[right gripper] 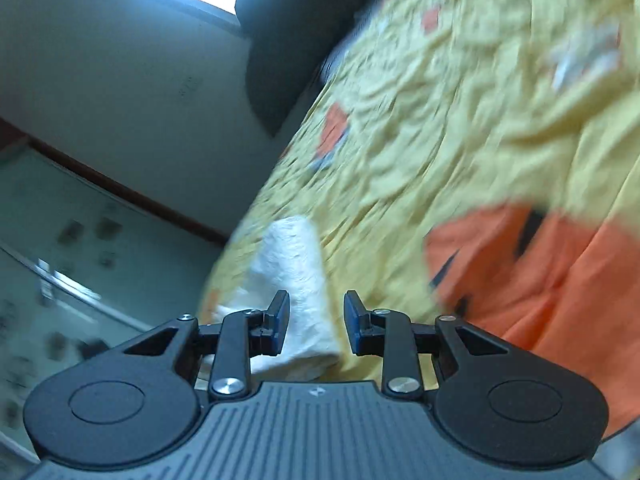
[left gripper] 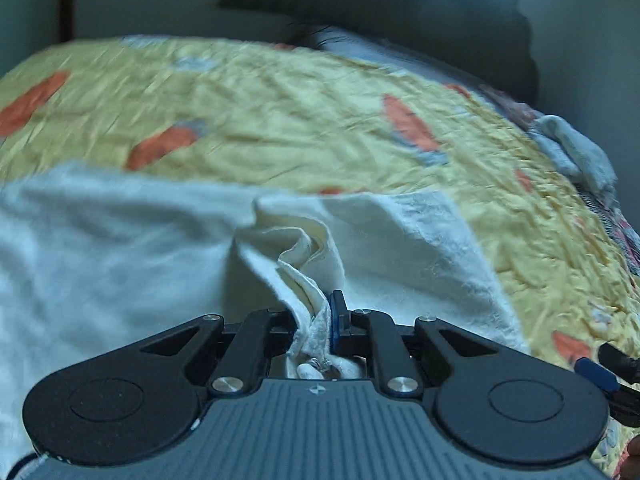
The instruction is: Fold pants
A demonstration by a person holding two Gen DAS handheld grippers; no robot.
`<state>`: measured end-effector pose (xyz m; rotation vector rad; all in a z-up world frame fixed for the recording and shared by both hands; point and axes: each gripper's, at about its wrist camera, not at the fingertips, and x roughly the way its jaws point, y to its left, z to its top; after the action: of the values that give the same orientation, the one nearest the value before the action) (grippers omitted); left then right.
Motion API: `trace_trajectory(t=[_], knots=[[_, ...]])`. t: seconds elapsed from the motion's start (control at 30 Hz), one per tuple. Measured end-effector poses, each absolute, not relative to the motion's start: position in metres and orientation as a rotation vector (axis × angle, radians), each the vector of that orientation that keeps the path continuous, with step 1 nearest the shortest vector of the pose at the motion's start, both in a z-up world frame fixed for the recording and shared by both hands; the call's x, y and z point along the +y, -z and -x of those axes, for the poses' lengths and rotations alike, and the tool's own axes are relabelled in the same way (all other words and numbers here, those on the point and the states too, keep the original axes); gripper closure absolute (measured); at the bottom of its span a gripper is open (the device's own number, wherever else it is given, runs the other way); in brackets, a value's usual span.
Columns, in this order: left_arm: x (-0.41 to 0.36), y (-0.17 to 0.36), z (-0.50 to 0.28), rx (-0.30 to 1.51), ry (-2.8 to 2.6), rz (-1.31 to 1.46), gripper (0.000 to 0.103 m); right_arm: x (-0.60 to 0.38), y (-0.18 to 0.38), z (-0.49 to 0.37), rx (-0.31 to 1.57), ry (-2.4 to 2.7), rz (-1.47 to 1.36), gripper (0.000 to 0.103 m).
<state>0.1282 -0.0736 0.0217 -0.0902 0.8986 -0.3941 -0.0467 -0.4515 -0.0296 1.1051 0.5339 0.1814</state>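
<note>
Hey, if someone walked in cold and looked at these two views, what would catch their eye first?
Probably the white pants bunched in the shut left tool, spread over a yellow bedspread with orange patches. In the right wrist view, the open right tool hovers above a white fold, beside a large orange patch.

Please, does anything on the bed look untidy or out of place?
Yes. The white fleecy pants are bunched where the left gripper pinches them, not flat. A crumpled pale cloth lies at the edge of the yellow patterned bedspread.

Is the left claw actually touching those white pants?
Touching. The left wrist view shows the left claw shut on a bunched edge of the white pants, cloth pinched between its fingers.
</note>
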Motion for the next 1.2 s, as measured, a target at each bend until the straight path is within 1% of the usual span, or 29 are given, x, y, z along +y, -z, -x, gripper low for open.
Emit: trace_trajectory(t=[0.1,0.27,0.33,0.37,0.43,0.47,0.67,0.8,0.87,0.93,0.97,1.03,1.07,1.1,1.2], knots=[[-0.064,-0.020,-0.129,0.904,0.392,0.132,0.089,-0.429,0.038,0.033,0.587,-0.256,-1.186,0.074],[-0.066,-0.050,-0.124,0.829,0.452,0.163,0.090,-0.392,0.036,0.013,0.683,-0.315,-1.193,0.074],[-0.065,-0.058,-0.126,0.826,0.473,0.184,0.090,-0.384,0.044,0.009,0.705,-0.351,-1.287,0.069],[-0.065,-0.061,-0.127,0.822,0.478,0.192,0.090,-0.378,0.051,0.009,0.715,-0.366,-1.357,0.064],[-0.063,-0.065,-0.127,0.807,0.479,0.186,0.090,-0.371,0.064,0.003,0.725,-0.367,-1.474,0.048],[-0.061,-0.066,-0.127,0.805,0.480,0.188,0.090,-0.368,0.067,0.000,0.727,-0.361,-1.502,0.047],[-0.040,-0.059,-0.126,0.803,0.439,0.207,0.090,-0.360,0.077,-0.016,0.700,-0.314,-1.606,0.045],[-0.009,-0.062,-0.124,0.783,0.378,0.219,0.090,-0.355,0.081,-0.028,0.707,-0.258,-1.620,0.045],[0.008,-0.059,-0.123,0.786,0.355,0.214,0.090,-0.351,0.082,-0.032,0.698,-0.242,-1.615,0.046],[0.022,-0.041,-0.126,0.852,0.330,0.233,0.090,-0.347,0.081,-0.031,0.666,-0.210,-1.586,0.051],[0.026,-0.028,-0.128,0.893,0.310,0.241,0.090,-0.344,0.078,-0.028,0.663,-0.193,-1.551,0.057],[0.032,-0.012,-0.125,0.926,0.283,0.262,0.090,-0.334,0.074,-0.033,0.708,-0.158,-1.454,0.084],[0.034,-0.013,-0.120,0.911,0.283,0.272,0.090,-0.329,0.072,-0.035,0.732,-0.156,-1.422,0.088],[0.035,-0.018,-0.117,0.900,0.286,0.269,0.090,-0.326,0.068,-0.034,0.729,-0.166,-1.385,0.090],[0.042,-0.029,-0.110,0.859,0.296,0.278,0.090,-0.316,0.038,-0.033,0.685,-0.197,-1.199,0.090]])
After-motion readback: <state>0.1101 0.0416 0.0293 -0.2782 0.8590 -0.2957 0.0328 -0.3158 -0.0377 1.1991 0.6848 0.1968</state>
